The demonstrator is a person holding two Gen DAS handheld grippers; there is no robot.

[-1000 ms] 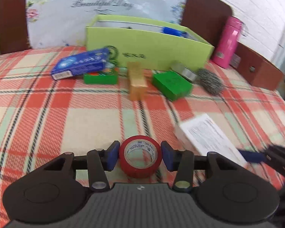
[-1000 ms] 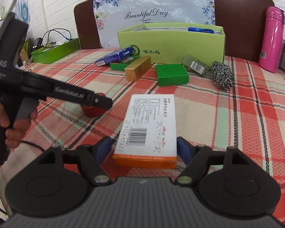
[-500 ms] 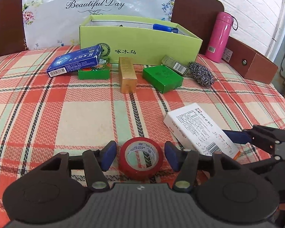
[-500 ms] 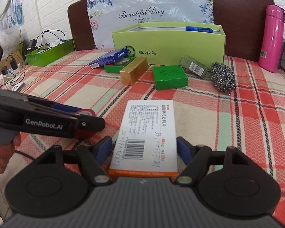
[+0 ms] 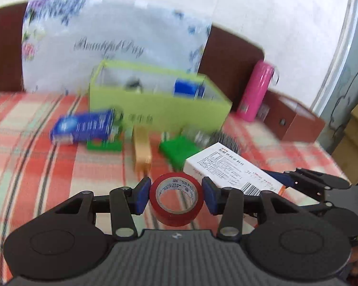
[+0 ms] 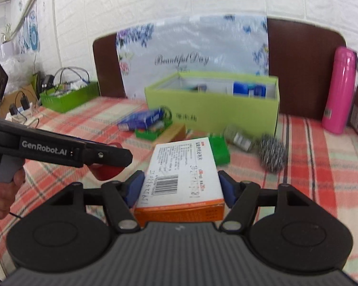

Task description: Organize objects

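Observation:
My left gripper (image 5: 176,196) is shut on a red tape roll (image 5: 176,199) and holds it above the plaid tablecloth. My right gripper (image 6: 181,188) is shut on a white and orange medicine box (image 6: 181,178), also lifted; the box shows in the left wrist view (image 5: 231,171) too. The open lime-green box (image 6: 214,109) stands at the back of the table (image 6: 322,166), with blue items inside. In the right wrist view the left gripper (image 6: 112,153) sits to the left, with the tape roll (image 6: 107,169) partly hidden behind it.
In front of the lime box lie a blue carton (image 5: 83,126), two green boxes (image 5: 179,150), a gold box (image 5: 142,152), a silver packet (image 6: 238,138) and a steel scourer (image 6: 273,152). A pink bottle (image 6: 341,90) stands back right, a green tray (image 6: 66,95) far left.
Both grippers have risen off the table with the tape roll and the medicine box and moved forward towards the lime-green box. The view is motion-blurred now.

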